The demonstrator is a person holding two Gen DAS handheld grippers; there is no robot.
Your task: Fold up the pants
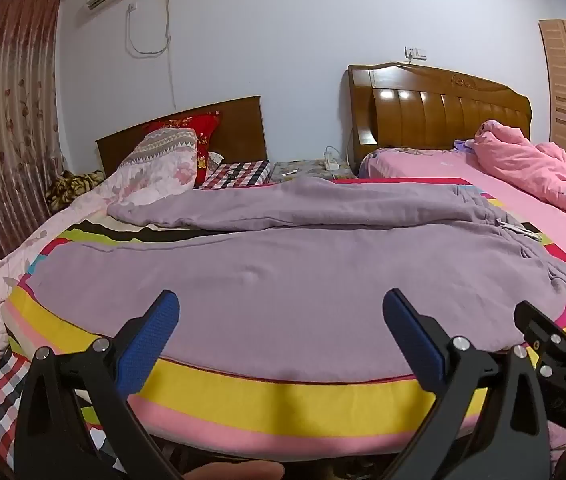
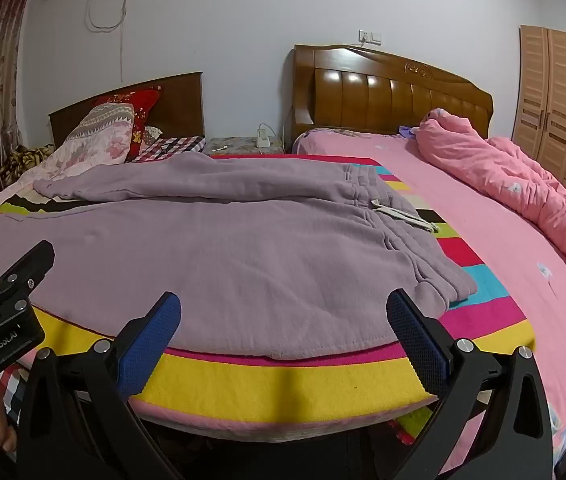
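both tools — left tool (image 1: 281, 320), right tool (image 2: 283, 322) — gape empty just short of the mauve sweatpants (image 2: 211, 256); soft, limp, thick fleece — pinch the near hem edge ahead.

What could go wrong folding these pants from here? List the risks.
1. The pants lie on a striped blanket; open pads closing near the hem may pinch the blanket too.
2. The far leg lies bunched and crooked, so the fold may come out uneven.
3. The drawstring trails loose and could stick out.
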